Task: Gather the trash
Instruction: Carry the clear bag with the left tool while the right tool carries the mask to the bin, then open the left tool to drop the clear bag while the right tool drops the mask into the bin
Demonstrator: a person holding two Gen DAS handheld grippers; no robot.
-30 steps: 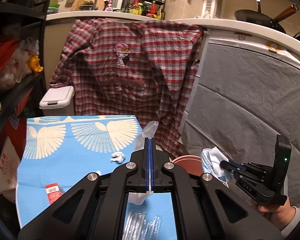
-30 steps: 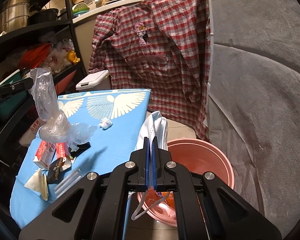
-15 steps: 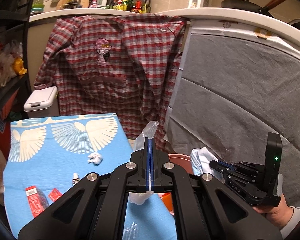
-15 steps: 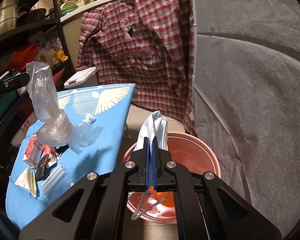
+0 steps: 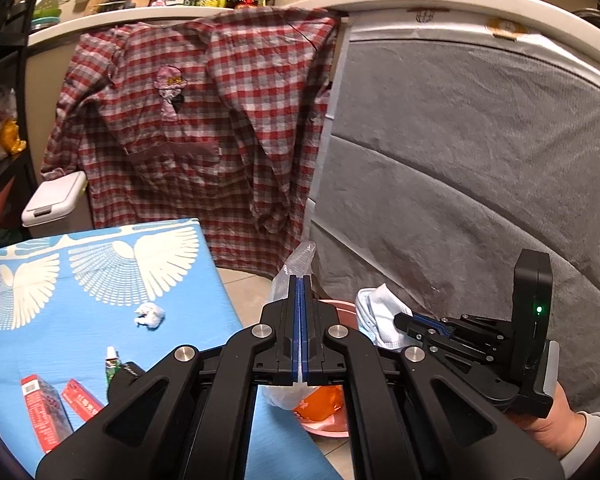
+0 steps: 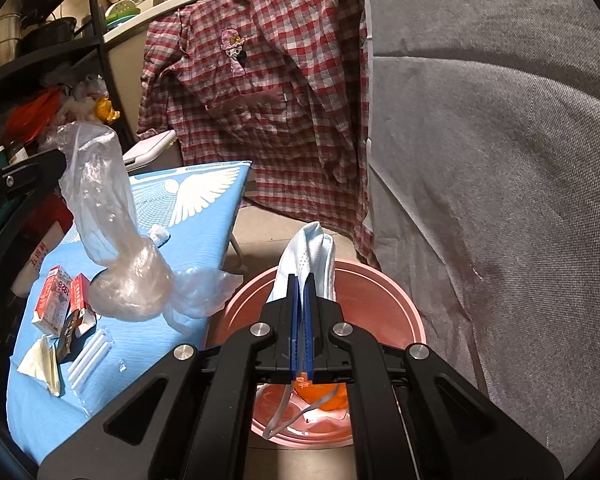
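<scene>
I hold a pleated blue-and-white face mask (image 6: 314,258), soft and folded, clamped in the right gripper (image 6: 300,320) directly above the pink plastic basin (image 6: 396,300), its thin ear loops dangling toward the orange wrapper (image 6: 320,394) already lying inside. The left gripper (image 5: 301,328) is pinched on a crinkled clear plastic bag (image 6: 108,240), limp and translucent, which hangs over the near edge of the blue board with white wing print (image 6: 204,216), just beside the basin rim. To finish this step well, I judge that I should part the right jaws only while the mask is centred over the basin, since a light mask may drift or snag by a loop; the bag should then be carried fully past the rim before release. Red-and-white cartons (image 6: 58,296), white straws (image 6: 92,354) and a crumpled tissue (image 5: 150,314) lie on the board uncollected.
</scene>
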